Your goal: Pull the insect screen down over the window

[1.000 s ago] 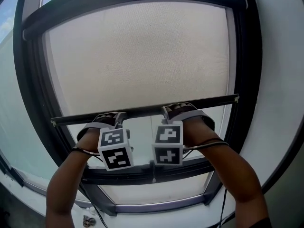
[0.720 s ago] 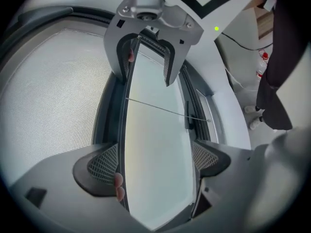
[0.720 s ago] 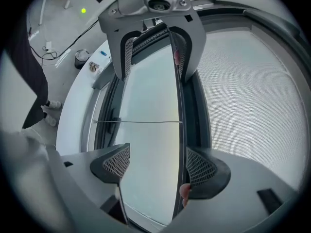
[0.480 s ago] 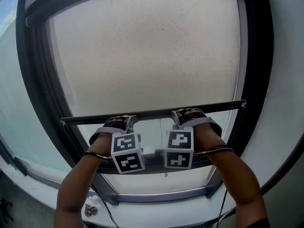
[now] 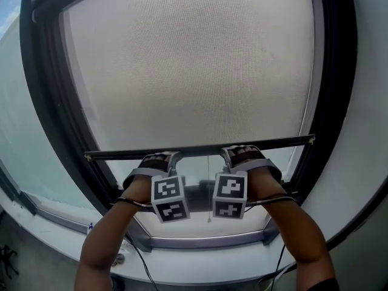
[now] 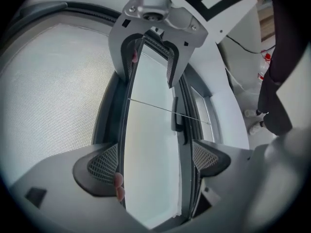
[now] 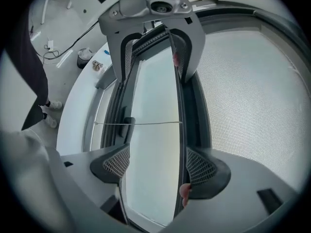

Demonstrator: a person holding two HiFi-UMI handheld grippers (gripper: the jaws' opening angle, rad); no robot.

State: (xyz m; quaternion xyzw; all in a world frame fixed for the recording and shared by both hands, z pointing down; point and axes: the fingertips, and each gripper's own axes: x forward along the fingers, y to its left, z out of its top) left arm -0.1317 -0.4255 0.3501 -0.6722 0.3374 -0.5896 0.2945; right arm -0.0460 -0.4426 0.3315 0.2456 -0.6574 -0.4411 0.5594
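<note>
The beige mesh insect screen (image 5: 194, 65) covers most of the window. Its dark bottom bar (image 5: 200, 149) hangs a little above the lower window frame (image 5: 200, 242). Both hands hook over this bar side by side. My left gripper (image 5: 165, 161) and right gripper (image 5: 235, 155) are open, jaws wide apart. In the left gripper view the bar (image 6: 127, 106) runs along the left pad (image 6: 104, 164), with a person's fingertips (image 6: 118, 186) beside it. In the right gripper view the bar (image 7: 177, 106) runs by the right pad (image 7: 201, 168). A thin pull cord (image 5: 208, 187) dangles from the bar.
A dark window handle (image 6: 176, 115) sits on the inner frame below the bar. The white sill (image 5: 200, 268) curves under the window, with small objects (image 5: 118, 259) and a cable at its left. The dark side frame (image 5: 330, 102) stands close on the right.
The bottom bar has come down with both hands on it, and the mesh now covers more of the pane. The gap to the lower frame has shrunk.
</note>
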